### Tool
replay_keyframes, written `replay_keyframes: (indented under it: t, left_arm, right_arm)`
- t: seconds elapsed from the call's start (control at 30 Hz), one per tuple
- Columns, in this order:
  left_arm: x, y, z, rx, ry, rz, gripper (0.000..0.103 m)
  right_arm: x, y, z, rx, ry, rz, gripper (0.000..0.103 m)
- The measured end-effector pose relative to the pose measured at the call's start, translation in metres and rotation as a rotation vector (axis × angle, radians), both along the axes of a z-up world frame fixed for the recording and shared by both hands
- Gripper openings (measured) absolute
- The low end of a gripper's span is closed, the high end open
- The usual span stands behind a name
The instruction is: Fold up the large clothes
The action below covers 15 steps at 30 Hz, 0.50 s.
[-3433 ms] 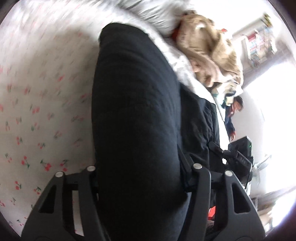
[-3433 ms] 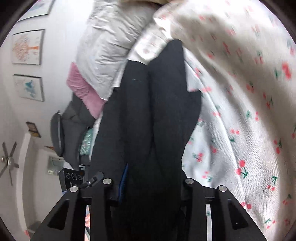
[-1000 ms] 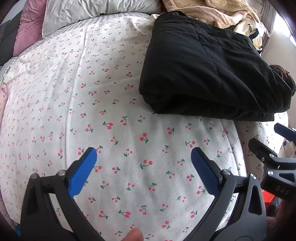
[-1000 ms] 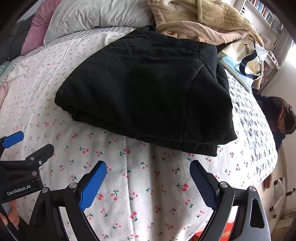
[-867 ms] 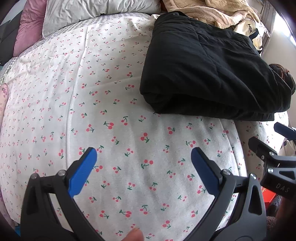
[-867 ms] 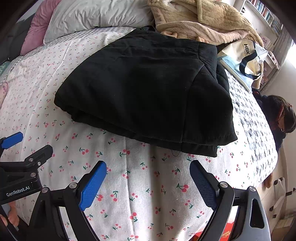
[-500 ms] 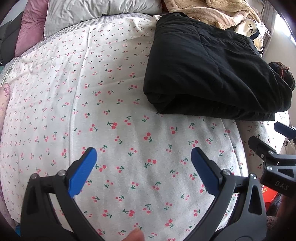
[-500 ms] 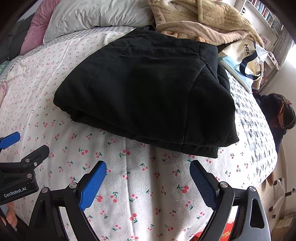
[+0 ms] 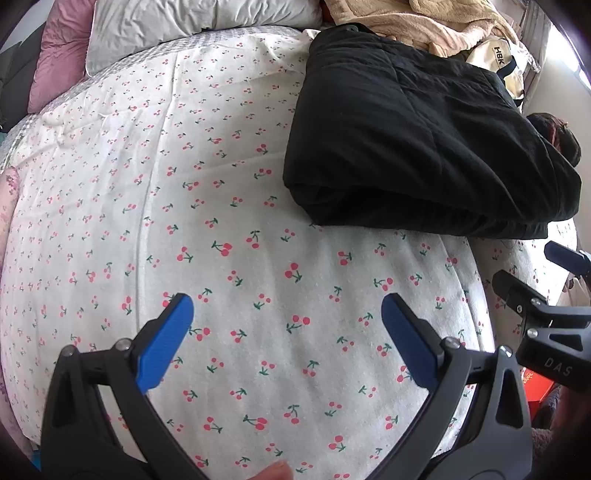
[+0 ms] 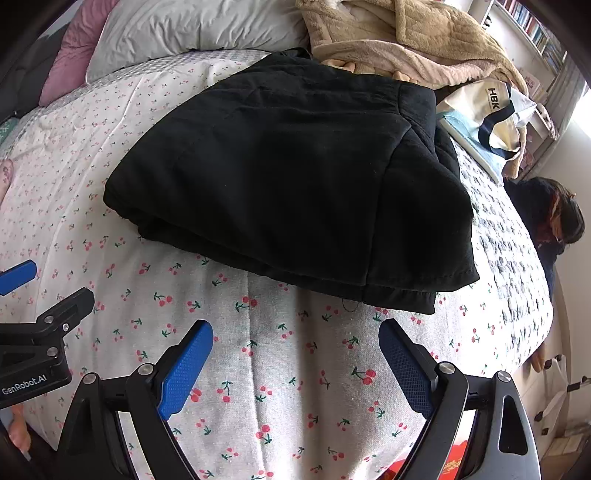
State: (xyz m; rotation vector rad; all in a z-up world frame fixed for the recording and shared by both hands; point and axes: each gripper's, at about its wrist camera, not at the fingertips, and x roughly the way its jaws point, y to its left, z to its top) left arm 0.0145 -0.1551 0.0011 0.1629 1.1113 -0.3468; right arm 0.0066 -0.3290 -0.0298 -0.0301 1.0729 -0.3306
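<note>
Looks basically done imo; black garment (image 10: 295,177) sits folded in a neat stack on the cherry-print bed (image 10: 295,369); left gripper (image 9: 288,332) and right gripper (image 10: 295,354) both gape wide, empty, hovering just short of it

A white bedspread (image 10: 295,369) printed with small red cherries is seen across the bed. At its head a grey-white pillow (image 10: 192,26) is laid, a pink cushion (image 10: 74,44) just beside it at the left. A beige fleece blanket (image 10: 406,40) is heaped at the far right corner. Near it a cream tote bag (image 10: 491,107) lettered HBK is set. A dark-haired person (image 10: 554,218) is seen beyond the bed's right edge. Bookshelves (image 10: 532,29) are seen at the upper right.
</note>
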Motion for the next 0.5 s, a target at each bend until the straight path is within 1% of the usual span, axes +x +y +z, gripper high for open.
replay_keyframes:
  t: [0.5]
  left_arm:
    - [0.0011, 0.0006, 0.0025, -0.018, 0.013, 0.001, 0.101]
  right_arm:
    - [-0.0017, -0.004, 0.0048, 0.004, -0.016, -0.029, 0.092]
